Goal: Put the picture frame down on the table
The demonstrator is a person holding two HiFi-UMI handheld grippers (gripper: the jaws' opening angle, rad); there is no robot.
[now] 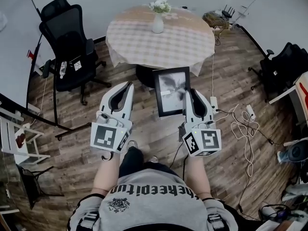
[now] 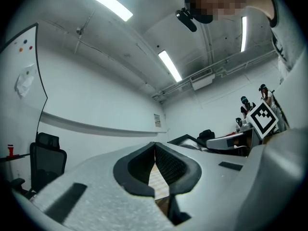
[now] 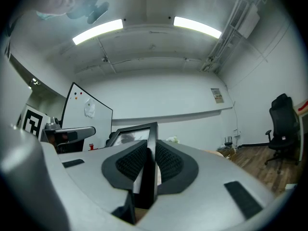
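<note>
Nearest to the camera, the person's left gripper (image 1: 127, 86), grey-white with dark pads, has its jaws brought together at the tips, and nothing is between them. Beside it, the right gripper (image 1: 190, 93) is clamped on the right side bar of the black rectangular picture frame (image 1: 171, 91). This frame carries a grey and white print. It hangs in the air above the wooden plank floor (image 1: 226, 85), in front of the person and short of the table.

I judge the frame to be stiff and rather light. Its front is probably glass, so it is fragile, and the smooth bar can slip between the pads. Because it is held only on one side, it may tilt around the grip. The bar is the correct place to hold, not the glass, and the free gripper could support the opposite bar.

Farther away stands the round table with a pale checked cloth (image 1: 144, 44). On its far part there is a white vase with flowers (image 1: 158, 22). A black office chair (image 1: 72, 44) stands to the left of the table.
</note>
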